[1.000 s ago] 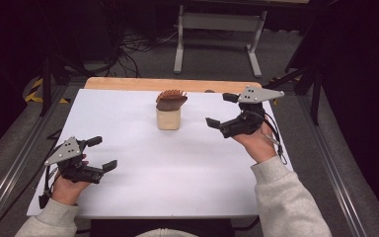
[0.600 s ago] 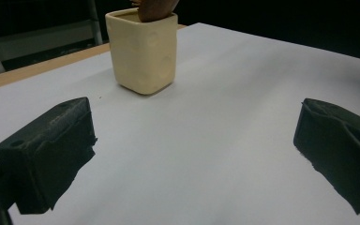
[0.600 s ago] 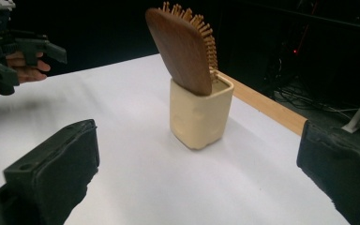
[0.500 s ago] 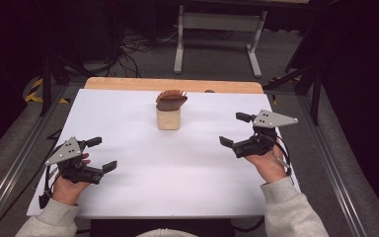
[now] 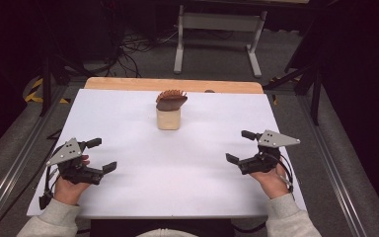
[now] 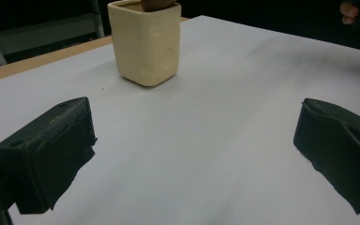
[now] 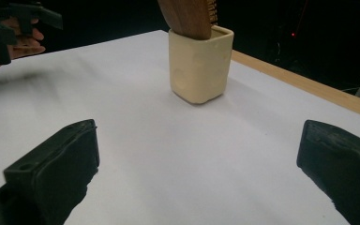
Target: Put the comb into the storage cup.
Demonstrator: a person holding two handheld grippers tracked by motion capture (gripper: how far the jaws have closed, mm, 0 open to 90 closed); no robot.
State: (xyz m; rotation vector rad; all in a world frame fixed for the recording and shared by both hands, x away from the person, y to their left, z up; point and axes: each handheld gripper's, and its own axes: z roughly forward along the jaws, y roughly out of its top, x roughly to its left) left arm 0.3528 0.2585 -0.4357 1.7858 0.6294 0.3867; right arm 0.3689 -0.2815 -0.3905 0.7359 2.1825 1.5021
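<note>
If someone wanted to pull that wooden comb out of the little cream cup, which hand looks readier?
Neither clearly. The left gripper and right gripper both rest open at the near edge, about equally far from the cup. The comb leans rightward, slightly favouring the right.

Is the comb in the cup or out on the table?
In: the wooden comb stands in the cream cup, its toothed end above the rim.

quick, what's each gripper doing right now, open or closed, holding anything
Left gripper: open, holding nothing, low over the white table.
Right gripper: open, holding nothing, apart from the cream cup.
</note>
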